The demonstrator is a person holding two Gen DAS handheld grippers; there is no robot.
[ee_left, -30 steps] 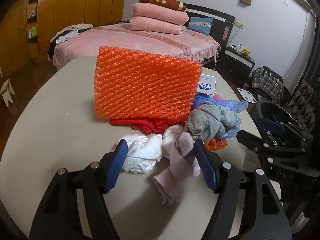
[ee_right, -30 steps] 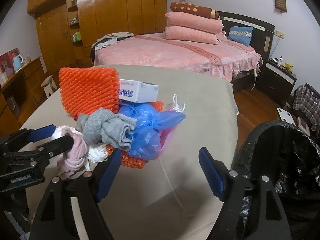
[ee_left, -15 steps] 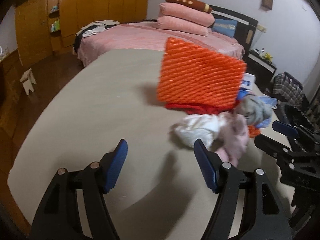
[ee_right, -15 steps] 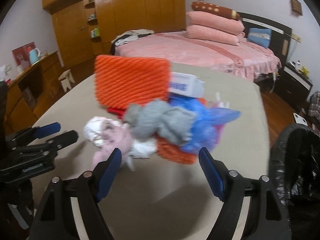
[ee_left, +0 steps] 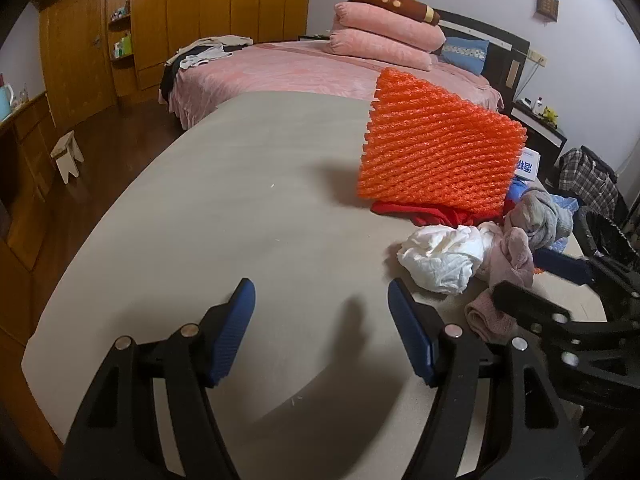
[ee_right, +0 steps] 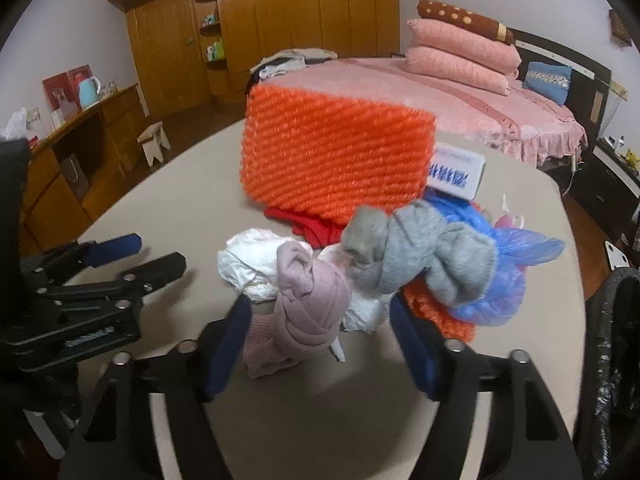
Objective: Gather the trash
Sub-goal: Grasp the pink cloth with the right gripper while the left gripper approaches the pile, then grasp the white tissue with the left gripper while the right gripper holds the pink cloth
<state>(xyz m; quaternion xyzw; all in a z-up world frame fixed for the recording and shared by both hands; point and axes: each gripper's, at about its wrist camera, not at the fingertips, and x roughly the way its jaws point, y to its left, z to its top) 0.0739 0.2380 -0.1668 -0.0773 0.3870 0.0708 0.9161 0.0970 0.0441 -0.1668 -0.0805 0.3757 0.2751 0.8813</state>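
Observation:
A pile of trash lies on the beige table [ee_left: 240, 200]: a knotted pink sock [ee_right: 312, 300], crumpled white paper [ee_right: 248, 264], a knotted grey sock [ee_right: 420, 252], a blue plastic bag [ee_right: 520, 248], a red cloth [ee_right: 308, 224], a white box [ee_right: 456, 172] and an orange foam net [ee_right: 332, 160] standing behind them. My right gripper [ee_right: 320, 312] straddles the pink sock and its jaws are closing; the pads do not visibly press on it. My left gripper [ee_left: 322, 308] is open over bare table left of the pile, with the white paper [ee_left: 440, 256] beside its right finger.
A bin lined with a black bag [ee_right: 612, 340] stands off the table's right edge. A pink bed [ee_left: 300, 68] with stacked pillows is beyond the table, wooden wardrobes [ee_left: 220, 12] fill the back wall, and a small stool [ee_left: 68, 156] sits on the floor at left.
Both grippers swung left. The right one went from facing the blue bag to straddling the pink sock, and its jaws narrowed. The left one moved off the pile onto bare table.

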